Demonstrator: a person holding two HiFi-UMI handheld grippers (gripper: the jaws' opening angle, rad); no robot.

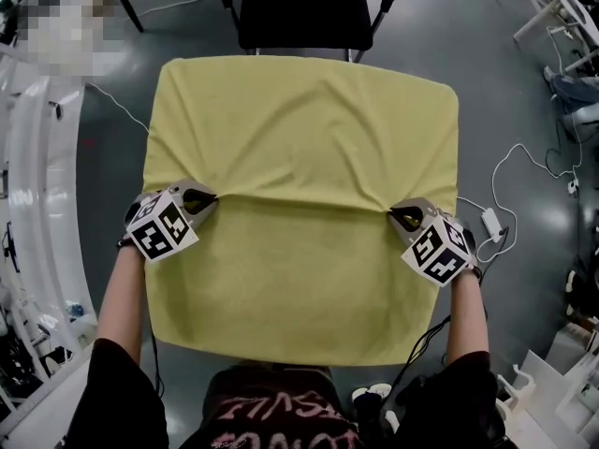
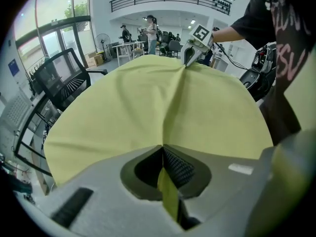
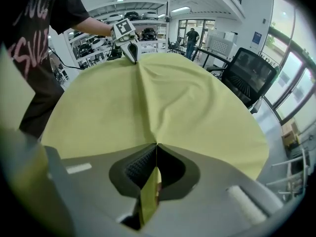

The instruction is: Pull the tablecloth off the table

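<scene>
The table is wholly hidden under the yellow tablecloth (image 1: 299, 120), which covers the top and droops over every edge, so its legs and surface cannot be made out. The cloth's near edge lies just before the person's body, and the person's torso and upper arms are cut off at the bottom of the head view. The left gripper (image 1: 201, 197) is at the cloth's left edge and the right gripper (image 1: 402, 217) at its right edge. Each gripper view shows the jaws clenched tight on a thin pinched fold of cloth that stands between the ribbed pads. A raised crease runs across the cloth from one gripper to the other, with smaller wrinkles fanning toward the far side. A black chair (image 1: 304, 7) stands right against the far edge of the table. A white cable (image 1: 524, 157) trails over the grey floor on the right, beside a small white adapter (image 1: 490, 221). People stand far off in the room behind, too small to tell more.
</scene>
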